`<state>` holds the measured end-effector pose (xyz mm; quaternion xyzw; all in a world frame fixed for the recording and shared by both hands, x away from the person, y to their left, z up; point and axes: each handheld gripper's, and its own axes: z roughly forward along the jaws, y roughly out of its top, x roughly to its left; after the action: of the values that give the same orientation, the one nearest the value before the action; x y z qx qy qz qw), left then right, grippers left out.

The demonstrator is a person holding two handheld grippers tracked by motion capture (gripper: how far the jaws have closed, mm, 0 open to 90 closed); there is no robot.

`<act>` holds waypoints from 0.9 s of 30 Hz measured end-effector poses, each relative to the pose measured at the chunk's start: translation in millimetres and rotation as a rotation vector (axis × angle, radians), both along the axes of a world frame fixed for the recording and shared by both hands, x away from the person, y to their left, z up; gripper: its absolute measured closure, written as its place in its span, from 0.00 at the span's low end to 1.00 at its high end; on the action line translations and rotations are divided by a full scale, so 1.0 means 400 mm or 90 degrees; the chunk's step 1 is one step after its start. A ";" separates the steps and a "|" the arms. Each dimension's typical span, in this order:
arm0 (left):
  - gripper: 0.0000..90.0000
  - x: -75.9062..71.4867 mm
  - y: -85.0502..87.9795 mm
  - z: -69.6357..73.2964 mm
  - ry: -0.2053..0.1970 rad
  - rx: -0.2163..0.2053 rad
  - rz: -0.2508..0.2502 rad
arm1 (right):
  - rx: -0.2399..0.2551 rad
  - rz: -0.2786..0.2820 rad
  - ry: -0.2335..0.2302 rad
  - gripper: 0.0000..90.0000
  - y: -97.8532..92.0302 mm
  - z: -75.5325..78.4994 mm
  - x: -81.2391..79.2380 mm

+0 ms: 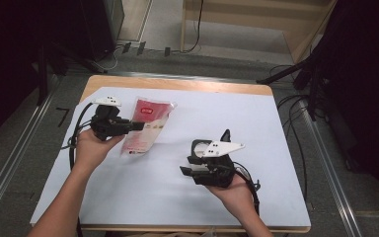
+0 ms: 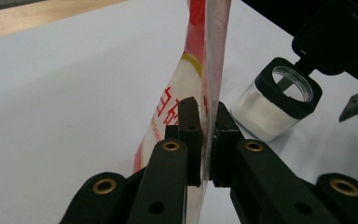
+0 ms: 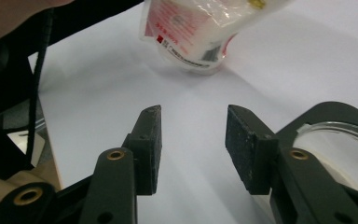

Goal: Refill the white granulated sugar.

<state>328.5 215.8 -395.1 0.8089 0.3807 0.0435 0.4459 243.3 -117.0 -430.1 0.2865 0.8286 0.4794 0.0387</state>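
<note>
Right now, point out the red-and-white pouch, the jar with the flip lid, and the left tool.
Red-and-white pouch [image 1: 145, 126]: high view, middle of its printed face.
Jar [image 2: 272, 105]: left gripper view, glass wall over the white powder.
Left tool [image 2: 204, 140]: left gripper view, between its fingertips.

Red-white plastic pouch [image 2: 200, 70] lifted, tilted, near open-lidded glass jar [image 2: 275, 102] of white powder.

you find print on one item, the red-and-white pouch [image 2: 186, 88]: large red characters run down its white panel, cut off by the jaws, with small latin letters beside them, perhaps "gra". in the right gripper view its fine print is too small to read.
</note>
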 end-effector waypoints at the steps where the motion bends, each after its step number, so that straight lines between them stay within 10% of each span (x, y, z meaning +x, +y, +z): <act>1: 0.96 -0.004 0.008 -0.002 -0.001 -0.003 -0.002 | -0.003 -0.002 -0.001 0.63 -0.001 0.000 0.001; 10: 0.90 -0.036 0.062 -0.019 -0.005 -0.027 -0.018 | -0.027 -0.008 -0.014 0.63 0.002 -0.001 0.011; 27: 0.71 -0.076 0.077 -0.020 -0.021 0.008 -0.031 | -0.018 -0.012 -0.009 0.65 -0.012 0.014 0.023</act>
<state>298.0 246.4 -403.2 0.8199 0.3534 0.0487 0.4478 252.5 -121.9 -424.6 0.2903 0.8321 0.4695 0.0533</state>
